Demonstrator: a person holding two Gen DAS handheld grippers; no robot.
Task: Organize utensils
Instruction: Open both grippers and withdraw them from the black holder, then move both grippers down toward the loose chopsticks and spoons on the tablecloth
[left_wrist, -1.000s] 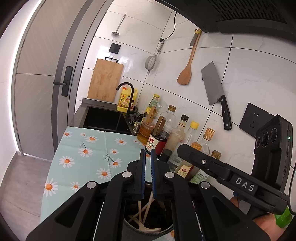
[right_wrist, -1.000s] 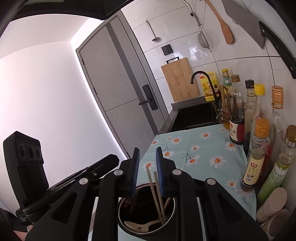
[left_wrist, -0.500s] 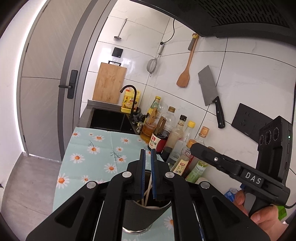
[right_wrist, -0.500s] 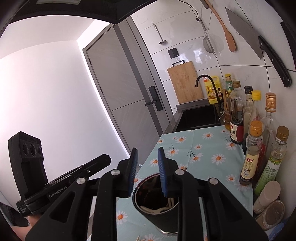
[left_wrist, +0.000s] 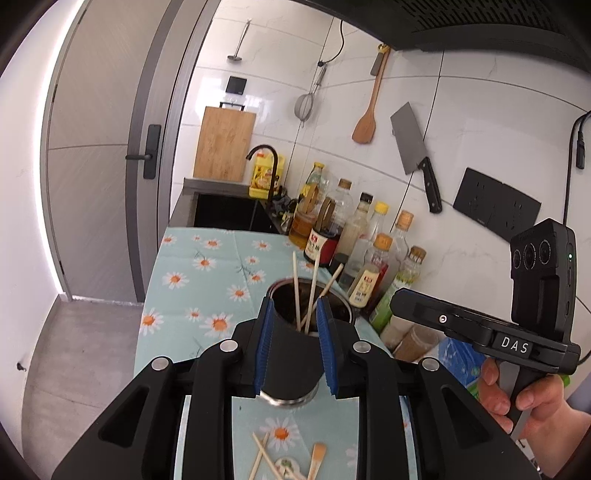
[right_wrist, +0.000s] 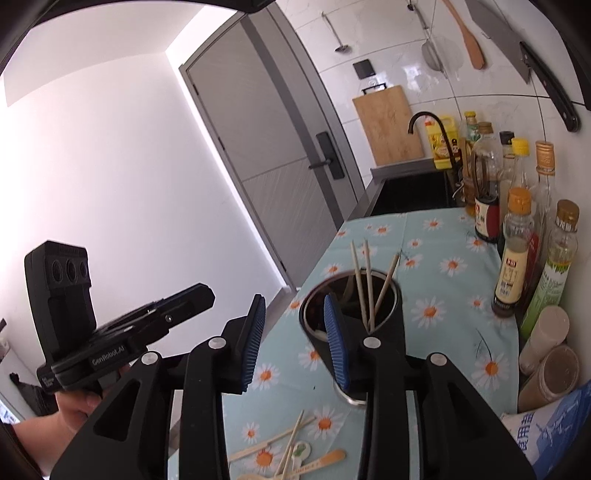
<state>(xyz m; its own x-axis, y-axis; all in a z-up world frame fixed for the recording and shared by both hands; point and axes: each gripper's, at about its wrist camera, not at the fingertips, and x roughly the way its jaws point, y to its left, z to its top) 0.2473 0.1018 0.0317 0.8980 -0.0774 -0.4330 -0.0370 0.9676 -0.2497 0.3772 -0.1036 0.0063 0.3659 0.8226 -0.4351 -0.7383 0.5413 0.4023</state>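
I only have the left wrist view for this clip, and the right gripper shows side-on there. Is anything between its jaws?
Observer: No. The right wrist view shows the right gripper with its jaws opening and only the daisy cloth between them. The utensil holder stands past its right finger.
Operator: Is the hand behind my camera visible?
Observer: Yes, the left hand wraps the handle of the left gripper, off the counter's edge.
Operator: What lies loose?
Observer: A white spoon with green print shows whole, among chopsticks and wooden spoons.
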